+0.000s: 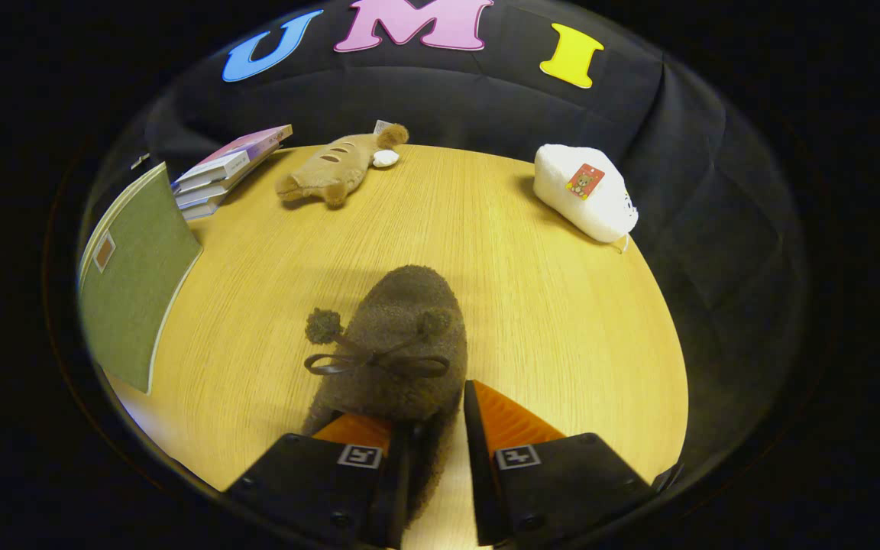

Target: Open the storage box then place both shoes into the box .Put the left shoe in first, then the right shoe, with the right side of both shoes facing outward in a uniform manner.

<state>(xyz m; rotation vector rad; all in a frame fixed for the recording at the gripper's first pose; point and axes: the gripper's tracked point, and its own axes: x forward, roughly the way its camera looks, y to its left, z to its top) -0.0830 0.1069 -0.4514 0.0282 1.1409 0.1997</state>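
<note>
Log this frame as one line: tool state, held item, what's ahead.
tool: shut on brown fuzzy shoe at its rear rim | ahead: wooden table, plush toy, white pouch, book stack, green folder

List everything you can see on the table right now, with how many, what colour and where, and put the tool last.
Fuzzy brown slipper-style shoe with a bow and pompoms: one, dark brown, on the table, its near rim between the tool's fingers.
Tan plush toy shaped like a loaf: one, light brown, far side of the table, beyond the shoe.
White soft plush lump with a small red tag: one, white, far right part of the table.
Stack of thin books: several, pale and pink covers, far left, beside the plush toy.
Green flat folder: one, olive green, left of the shoe at the table's edge.
Light wooden table: one, pale oak.
Tool: one, fingers nearly closed around the shoe's rim; whether both press on it cannot be told.
</note>
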